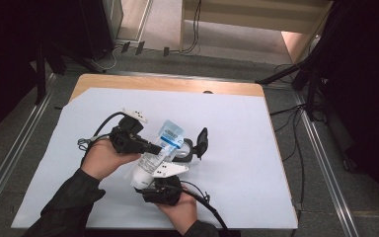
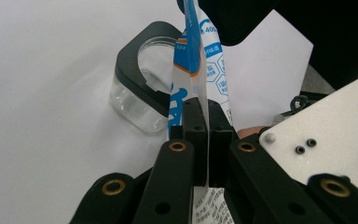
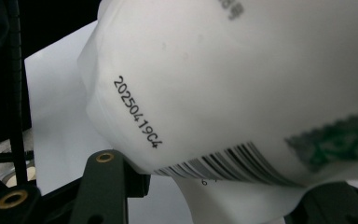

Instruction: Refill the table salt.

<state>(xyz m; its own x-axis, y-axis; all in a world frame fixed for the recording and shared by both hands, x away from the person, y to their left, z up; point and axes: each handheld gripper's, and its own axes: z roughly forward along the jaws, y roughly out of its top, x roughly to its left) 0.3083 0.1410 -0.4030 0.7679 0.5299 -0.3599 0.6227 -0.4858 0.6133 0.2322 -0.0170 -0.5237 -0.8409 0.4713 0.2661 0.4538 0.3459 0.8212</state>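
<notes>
A white pouch (image 1: pixel 149 162) with a blue printed top is held tilted above the table between both grippers. My left gripper (image 1: pixel 159 148) comes in from the left and is shut on the pouch's flat upper part. In the left gripper view the pads pinch the thin blue-and-white film (image 2: pixel 198 60) at the left gripper (image 2: pixel 204 122). My right gripper (image 1: pixel 148 183) is shut on the pouch's full white bottom from below. In the right gripper view that bulging bottom (image 3: pixel 242 79), with a date code and a barcode, sits between the jaws of the right gripper (image 3: pixel 219 186).
A clear square jar (image 1: pixel 185 151) with a black rim stands just right of the pouch, its black lid (image 1: pixel 203 142) flipped up; the jar (image 2: pixel 137 91) is open. A white sheet (image 1: pixel 237 148) covers the wooden table (image 1: pixel 168 84). Cables and stand legs lie on the floor around it.
</notes>
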